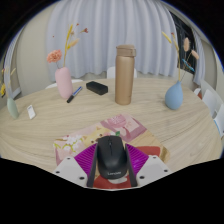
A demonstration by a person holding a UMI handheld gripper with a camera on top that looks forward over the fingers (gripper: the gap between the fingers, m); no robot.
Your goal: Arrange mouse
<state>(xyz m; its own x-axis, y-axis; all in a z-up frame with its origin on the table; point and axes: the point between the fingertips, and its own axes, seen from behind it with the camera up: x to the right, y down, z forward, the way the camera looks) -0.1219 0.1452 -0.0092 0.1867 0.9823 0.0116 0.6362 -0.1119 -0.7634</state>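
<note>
Gripper view. The mouse [111,160], black, sits between the two fingers of the gripper [111,170], low over a pale wooden table [150,105]. A purple pad [78,160] shows at one flank of the mouse and its twin at the other. The jaws look closed in against the sides of the mouse, with no gap readable at either flank, so it is judged clamped rather than merely straddled. Whether the mouse rests on the table or hangs just above it cannot be told.

Just ahead of the fingers lies a loose spread of pink and yellow papers [118,128]. Beyond them stands a tall tan bottle [124,75]. To one side, a pink vase [63,80] with flowers, a pen [74,95] and a small black box [96,88]; to the other, a blue vase [174,96] holding stems.

Risks, as judgement:
- The mouse shell is smooth and curved; a grip on its flanks may slip or let it pivot nose-down when lifted or turned.
- Set down on the papers, it could sit tilted, or drag the sheets out of place.
- A long forward carry brings the bottle into line; it is tall and narrow, and a nudge would likely topple it.
- A wide sideways swing threatens either vase.
</note>
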